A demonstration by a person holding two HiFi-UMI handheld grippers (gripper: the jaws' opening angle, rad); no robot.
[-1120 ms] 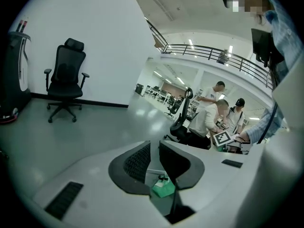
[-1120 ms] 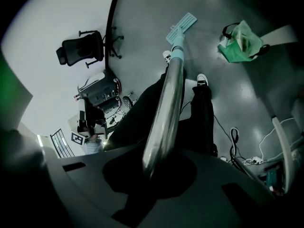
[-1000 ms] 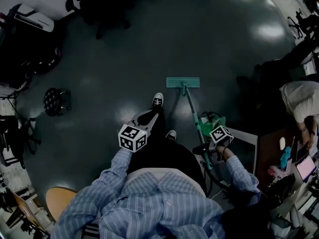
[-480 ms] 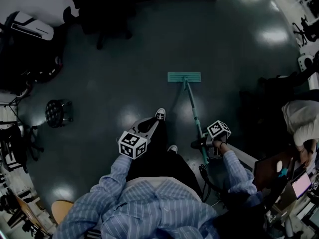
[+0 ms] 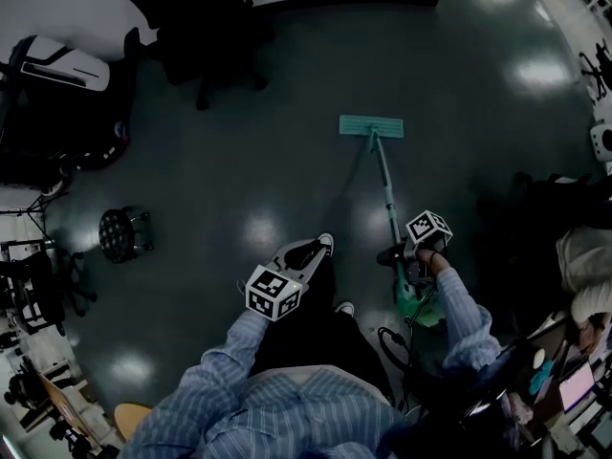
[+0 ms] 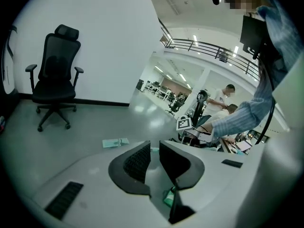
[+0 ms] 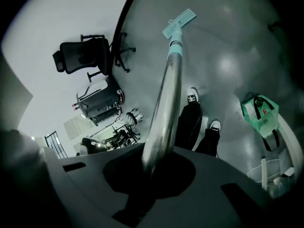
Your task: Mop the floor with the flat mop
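Note:
The flat mop's teal head [image 5: 371,125] lies flat on the dark floor ahead of my feet, and its handle [image 5: 387,199] slants back toward my right gripper [image 5: 396,255], which is shut on it. In the right gripper view the shiny handle [image 7: 166,94] runs from the jaws of the right gripper [image 7: 154,167] up to the mop head [image 7: 179,23]. My left gripper [image 5: 304,253] hovers over my left shoe, away from the mop. In the left gripper view the left gripper [image 6: 155,148] has its jaws drawn to a thin slit with nothing between them, and the mop head [image 6: 115,142] shows beyond.
A black office chair [image 5: 206,27] stands by the white wall at the back, and a round stool [image 5: 124,232] at the left. A green bag [image 5: 417,301] lies on the floor by my right arm. Desks, cables and a seated person [image 5: 585,275] crowd the right side.
The mop head has slid forward across the floor, away from my feet. My right gripper has gone forward with the handle. The left gripper keeps its place.

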